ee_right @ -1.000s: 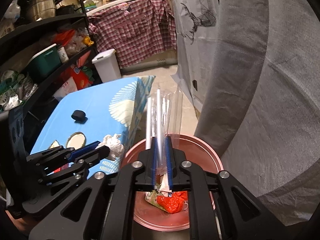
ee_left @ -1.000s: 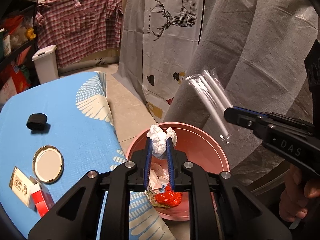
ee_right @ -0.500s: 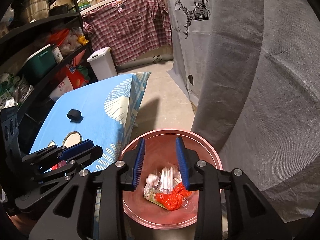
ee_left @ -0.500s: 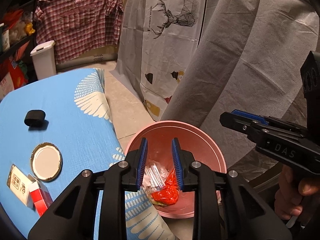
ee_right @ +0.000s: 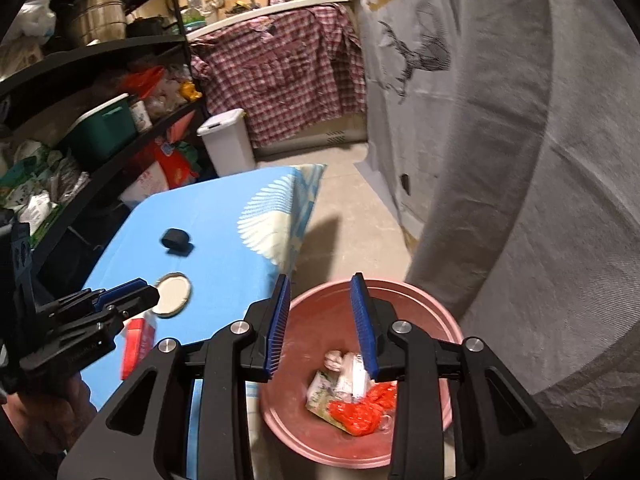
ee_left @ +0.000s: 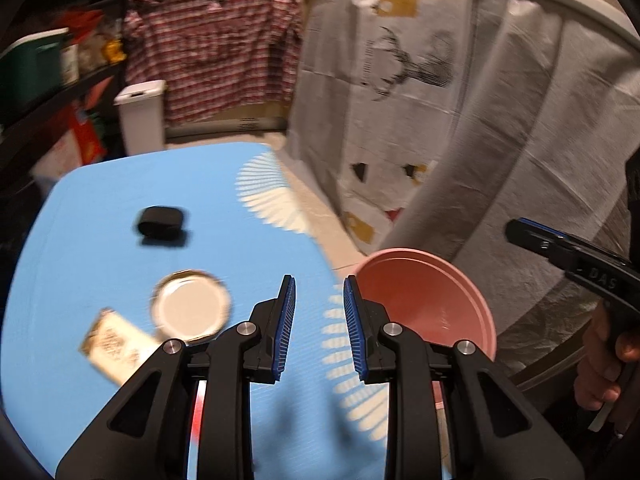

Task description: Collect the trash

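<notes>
While both grippers' fingers [ee_left: 285, 320] gape wide, trash [ee_right: 352, 400] lies jumbled in upright pink bin [ee_right: 320, 308].

Warm indoor light, moderately bright; dark vignette and strong fisheye bending at edges. Left wrist view motion-blurred — jar lid [ee_left: 191, 306] smeared. Right wrist view sharper — shelves dim.

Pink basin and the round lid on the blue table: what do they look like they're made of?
Pink basin: probably plastic, going by its smooth, evenly coloured matte wall and thin rolled rim. Round lid: likely metal, with a gold-toned rim around a pale, flat liner. Blur leaves the finish uncertain.
</notes>
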Available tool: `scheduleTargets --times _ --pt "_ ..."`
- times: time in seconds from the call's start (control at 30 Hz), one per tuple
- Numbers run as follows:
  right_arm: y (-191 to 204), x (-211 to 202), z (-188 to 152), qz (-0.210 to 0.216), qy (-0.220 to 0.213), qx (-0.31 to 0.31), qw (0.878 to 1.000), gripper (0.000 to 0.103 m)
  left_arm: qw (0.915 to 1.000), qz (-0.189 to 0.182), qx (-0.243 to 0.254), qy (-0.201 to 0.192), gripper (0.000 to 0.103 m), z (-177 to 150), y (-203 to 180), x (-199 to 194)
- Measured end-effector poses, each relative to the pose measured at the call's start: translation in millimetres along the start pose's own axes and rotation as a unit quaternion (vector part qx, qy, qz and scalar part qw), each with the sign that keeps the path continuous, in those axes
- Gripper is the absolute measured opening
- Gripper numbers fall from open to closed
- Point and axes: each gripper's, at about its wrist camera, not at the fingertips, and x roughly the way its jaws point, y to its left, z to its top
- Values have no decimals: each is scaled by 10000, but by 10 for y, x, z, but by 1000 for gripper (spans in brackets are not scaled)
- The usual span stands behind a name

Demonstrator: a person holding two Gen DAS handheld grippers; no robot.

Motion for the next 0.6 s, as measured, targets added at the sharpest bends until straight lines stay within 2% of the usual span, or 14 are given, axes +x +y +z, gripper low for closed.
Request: scheduleTargets --times 0.07,0.17,0.33,0.47,0.6 --pt "95 3 14 131 -26 -57 9999 18 9998 159 -148 -36 25 -18 200 -92" --pt "312 33 33 330 -111 -251 9991 11 9987 370 -353 -89 25 -38 477 -210" --pt "683 206 36 691 -116 -519 9962 10 9948 762 -661 -142 25 -109 883 -381" --pt "964 490 -12 973 58 -607 9934 10 9906 1063 -850 -134 25 -176 1189 -454" --pt "1204 784 -46 1161 241 -646 9908 10 9873 1194 -1050 -53 25 -237 1403 -470"
